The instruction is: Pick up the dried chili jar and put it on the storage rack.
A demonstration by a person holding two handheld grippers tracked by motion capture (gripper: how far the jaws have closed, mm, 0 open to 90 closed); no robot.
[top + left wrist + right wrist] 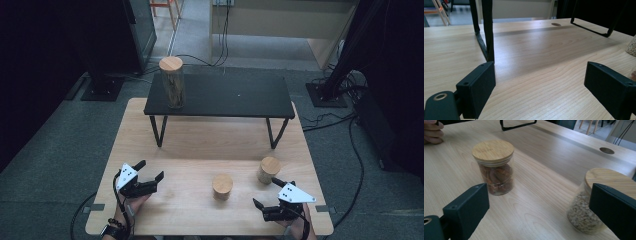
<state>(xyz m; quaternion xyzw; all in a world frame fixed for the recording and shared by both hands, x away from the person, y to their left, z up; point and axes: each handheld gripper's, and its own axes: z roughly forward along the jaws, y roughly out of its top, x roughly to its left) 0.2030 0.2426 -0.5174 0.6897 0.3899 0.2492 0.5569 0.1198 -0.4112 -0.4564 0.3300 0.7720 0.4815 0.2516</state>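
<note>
The wooden table (200,145) served as the landmark: its near edge ran just under both hands, and a broad strip of bare wood lay open between them and the black metal shelf (220,96) that stood across the table's far half on thin bent legs. The left gripper (150,170) sat near the table's near left corner with its jaws spread wide and nothing between them, only clear wood ahead up to the shelf's left leg (487,32). The right gripper (266,192) sat near the near right corner, its jaws likewise wide apart and empty. Just beyond it, toward the table's right edge, stood a short glass jar of pale grains (586,212) under a bamboo lid, close beside one jaw and not touched as far as could be seen. A second short jar of reddish-brown dried pieces (496,177), also bamboo-lidded, stood near the table's middle, apart from the first with open wood around it. A tall jar (172,85) of dark contents with the same kind of lid stood on the shelf's left end, near its edge. A faint mark showed on the red jar's lid but could not be read. A round cable hole (606,150) pierced the tabletop beneath the shelf.
</note>
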